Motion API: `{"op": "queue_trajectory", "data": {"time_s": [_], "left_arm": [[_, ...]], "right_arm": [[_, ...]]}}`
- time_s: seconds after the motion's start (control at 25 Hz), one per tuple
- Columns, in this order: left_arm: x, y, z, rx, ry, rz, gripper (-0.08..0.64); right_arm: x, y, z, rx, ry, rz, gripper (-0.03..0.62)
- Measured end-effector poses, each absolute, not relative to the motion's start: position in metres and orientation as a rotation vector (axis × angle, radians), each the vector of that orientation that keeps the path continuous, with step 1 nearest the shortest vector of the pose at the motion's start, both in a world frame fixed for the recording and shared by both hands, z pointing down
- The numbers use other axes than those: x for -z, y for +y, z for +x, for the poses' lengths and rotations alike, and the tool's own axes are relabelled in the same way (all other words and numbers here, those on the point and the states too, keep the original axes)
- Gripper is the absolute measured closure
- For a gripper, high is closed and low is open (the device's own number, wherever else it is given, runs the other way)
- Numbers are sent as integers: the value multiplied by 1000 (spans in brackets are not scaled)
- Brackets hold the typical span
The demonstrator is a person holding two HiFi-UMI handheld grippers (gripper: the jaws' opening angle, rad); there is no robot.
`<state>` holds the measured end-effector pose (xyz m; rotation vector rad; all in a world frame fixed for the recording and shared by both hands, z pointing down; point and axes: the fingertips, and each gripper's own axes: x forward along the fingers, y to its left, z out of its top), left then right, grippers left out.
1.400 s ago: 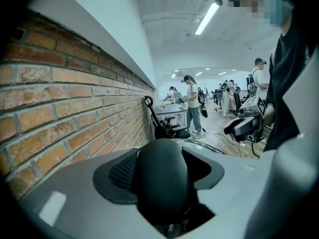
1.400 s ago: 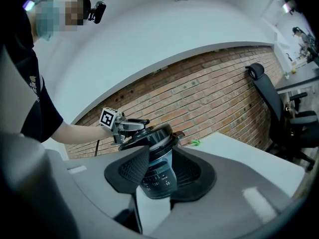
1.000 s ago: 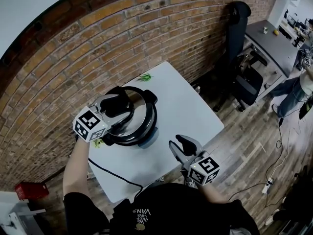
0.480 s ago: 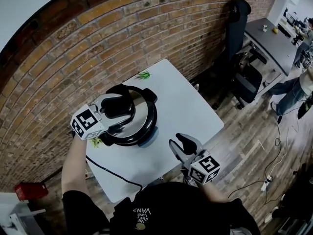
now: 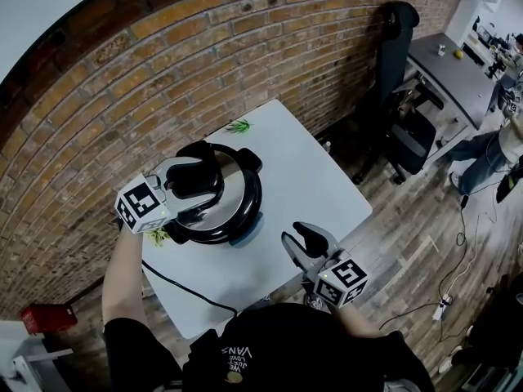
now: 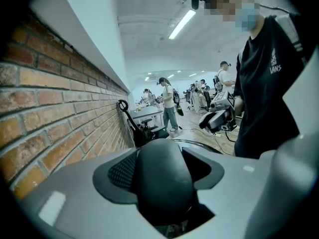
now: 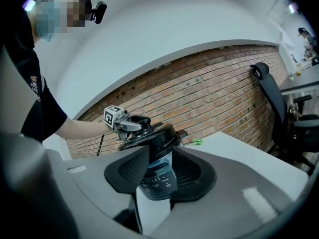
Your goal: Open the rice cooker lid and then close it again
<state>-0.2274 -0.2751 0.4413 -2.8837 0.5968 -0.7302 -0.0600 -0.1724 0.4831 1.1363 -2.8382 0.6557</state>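
While the rice cooker point(image 5: 245, 219) sits on the white worktop point(image 5: 310, 186), the left tool point(image 5: 198, 178) clamps its black lid handle point(image 6: 162, 178), the one firm hold on a slick, likely weighty steel lid point(image 5: 239, 188); the right tool point(image 5: 302, 242) gapes empty.

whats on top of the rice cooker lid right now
The left gripper sits on the lid, jaws closed on its black handle. From above, the gripper covers most of the handle; the inside of the cooker is hidden under the lid.
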Motion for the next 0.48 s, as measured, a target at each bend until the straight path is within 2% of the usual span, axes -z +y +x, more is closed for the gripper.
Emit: {"op": "queue_trajectory", "data": {"time_s": [0.2,0.48], "left_arm": [[-453,-274,-212,815,467,-2854,282],[-455,-277,-217,800,525,-2890,282]], "right_arm": [[-483,-174,-58,-661,-2844,1153,445],[-480,-174,-58,-650,-2850,1147,445]]}}
